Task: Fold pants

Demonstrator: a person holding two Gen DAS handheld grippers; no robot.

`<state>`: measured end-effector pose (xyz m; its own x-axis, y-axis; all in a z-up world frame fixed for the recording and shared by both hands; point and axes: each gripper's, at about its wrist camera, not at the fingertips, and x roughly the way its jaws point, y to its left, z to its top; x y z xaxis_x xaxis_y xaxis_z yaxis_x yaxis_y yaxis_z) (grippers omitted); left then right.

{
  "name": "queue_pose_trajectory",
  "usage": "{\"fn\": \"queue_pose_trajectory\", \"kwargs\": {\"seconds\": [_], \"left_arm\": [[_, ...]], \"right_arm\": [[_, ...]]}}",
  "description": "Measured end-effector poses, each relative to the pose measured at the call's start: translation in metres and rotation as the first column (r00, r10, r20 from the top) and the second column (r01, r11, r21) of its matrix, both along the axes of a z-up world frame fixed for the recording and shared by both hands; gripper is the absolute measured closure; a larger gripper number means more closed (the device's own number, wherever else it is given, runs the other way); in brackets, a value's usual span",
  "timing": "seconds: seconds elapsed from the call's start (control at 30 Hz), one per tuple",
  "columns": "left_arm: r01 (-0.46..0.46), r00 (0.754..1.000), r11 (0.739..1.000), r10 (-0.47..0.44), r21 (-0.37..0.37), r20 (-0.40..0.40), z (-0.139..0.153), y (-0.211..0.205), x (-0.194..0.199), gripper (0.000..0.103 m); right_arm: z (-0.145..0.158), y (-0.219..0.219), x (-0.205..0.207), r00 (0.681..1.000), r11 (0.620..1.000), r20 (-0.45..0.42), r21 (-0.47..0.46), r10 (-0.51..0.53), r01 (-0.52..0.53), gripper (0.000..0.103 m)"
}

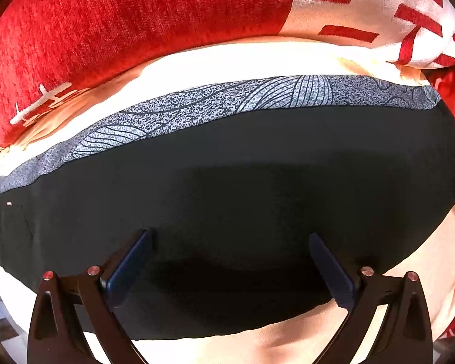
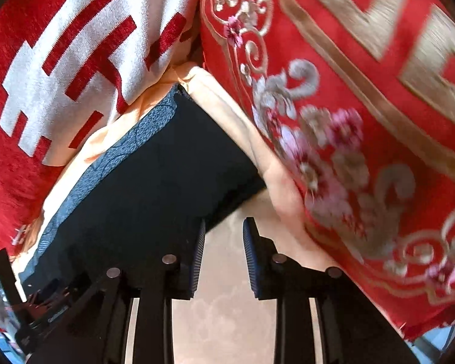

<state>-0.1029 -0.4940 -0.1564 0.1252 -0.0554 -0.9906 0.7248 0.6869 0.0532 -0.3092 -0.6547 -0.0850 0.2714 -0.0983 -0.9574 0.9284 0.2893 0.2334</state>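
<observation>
Left tongs [image 1: 230, 261]: pointed straight down over the pants [image 1: 227, 197], jaws spread wide, nothing pinched; whether the tips touch the dark cloth cannot be told.

Pants: black, lying flat in a wide folded slab on a cream sheet [image 1: 227, 60]; grey patterned band [image 1: 215, 109] along the far edge; near edge smooth, no visible bunching. In the right wrist view the same garment [image 2: 154, 176] fills the left and centre, its right-hand end lying just left of the gap between the fingers.

Right tongs [image 2: 224, 242]: jaws parted by a narrow gap, bare sheet [image 2: 221, 303] showing between the pads, nothing gripped; left finger [image 2: 198, 251] just beside the pants' edge, contact uncertain.

Red cushion with white pattern [image 1: 106, 30]: behind the pants. Red flowered cushion [image 2: 364, 121]: close on the right, blurred.

Step in hand, judged: taking the right-hand end for the next fold. To do well: bring the right tongs onto the end edge, catch all layers at once, keep the left tongs pressing the middle as an anchor, lift low, carry over evenly, match edges, keep clear of the flowered cushion.
</observation>
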Motion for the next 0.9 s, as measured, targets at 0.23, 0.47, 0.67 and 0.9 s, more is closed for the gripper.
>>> {"fn": "queue_pose_trajectory", "kwargs": {"seconds": [0.23,0.47,0.67,0.9], "left_arm": [[0.005,1.0,1.0,-0.005,0.004,0.005,-0.001,-0.002,-0.001,0.0],[-0.001,1.0,1.0,0.001,0.006,-0.015,0.002,0.001,0.001,0.0],[0.001,1.0,1.0,-0.001,0.002,-0.011,0.001,0.002,0.002,0.0],[0.007,1.0,1.0,-0.007,-0.001,-0.002,-0.007,0.003,0.001,0.0]], "right_arm": [[-0.006,0.017,-0.005,0.995,0.997,0.096,0.079,-0.022,0.015,0.075],[-0.023,0.031,0.002,0.967,0.988,0.251,0.153,-0.032,-0.007,0.069],[-0.044,0.028,-0.008,0.928,0.973,0.347,0.223,-0.134,0.057,0.067],[-0.057,0.023,-0.011,0.883,0.963,0.422,0.246,-0.208,0.11,0.067]]}}
